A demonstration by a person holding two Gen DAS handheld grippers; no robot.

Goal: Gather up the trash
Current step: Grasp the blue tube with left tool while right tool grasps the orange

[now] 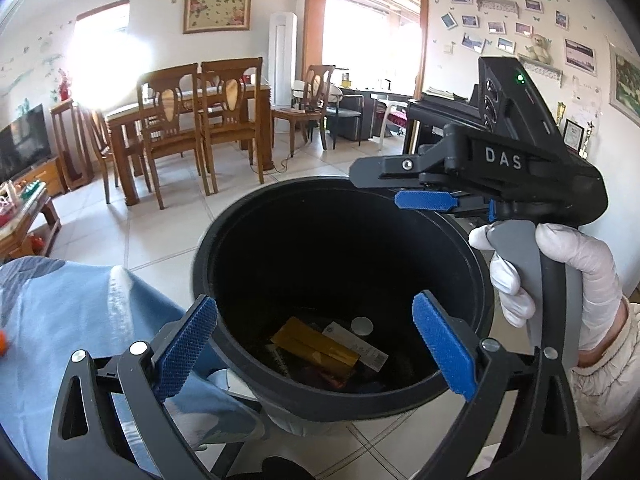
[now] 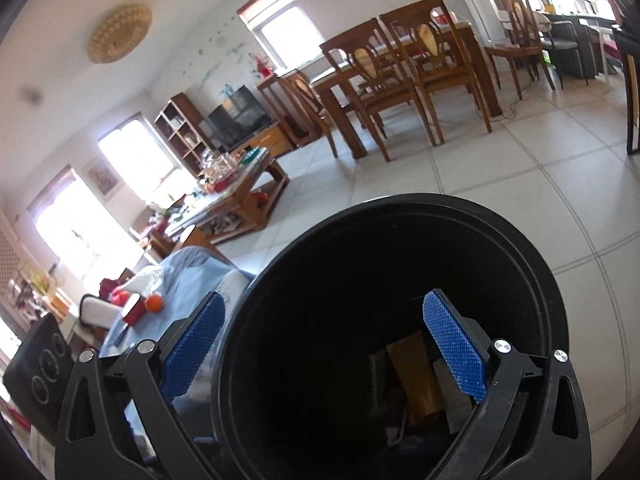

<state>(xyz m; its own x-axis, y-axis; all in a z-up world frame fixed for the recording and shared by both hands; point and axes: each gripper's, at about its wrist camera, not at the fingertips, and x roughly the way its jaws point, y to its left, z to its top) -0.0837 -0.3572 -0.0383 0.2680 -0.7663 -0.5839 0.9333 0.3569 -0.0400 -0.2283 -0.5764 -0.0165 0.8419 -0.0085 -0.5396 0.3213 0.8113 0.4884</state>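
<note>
Trash bin [image 1: 472, 280] sits on the tile floor beside the blue-clothed bench [image 1: 60, 312], with flat wrappers [image 1: 316, 346] at the bottom. They look light, thin and floppy, so pinch an edge. Both the left gripper [image 1: 314, 346] and right gripper [image 2: 324, 346] hover over it, fingers spread wide and empty.

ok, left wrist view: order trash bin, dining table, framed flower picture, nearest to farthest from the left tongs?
1. trash bin, right under the left tongs.
2. dining table, across the floor, upper left.
3. framed flower picture, on the back wall.
</note>
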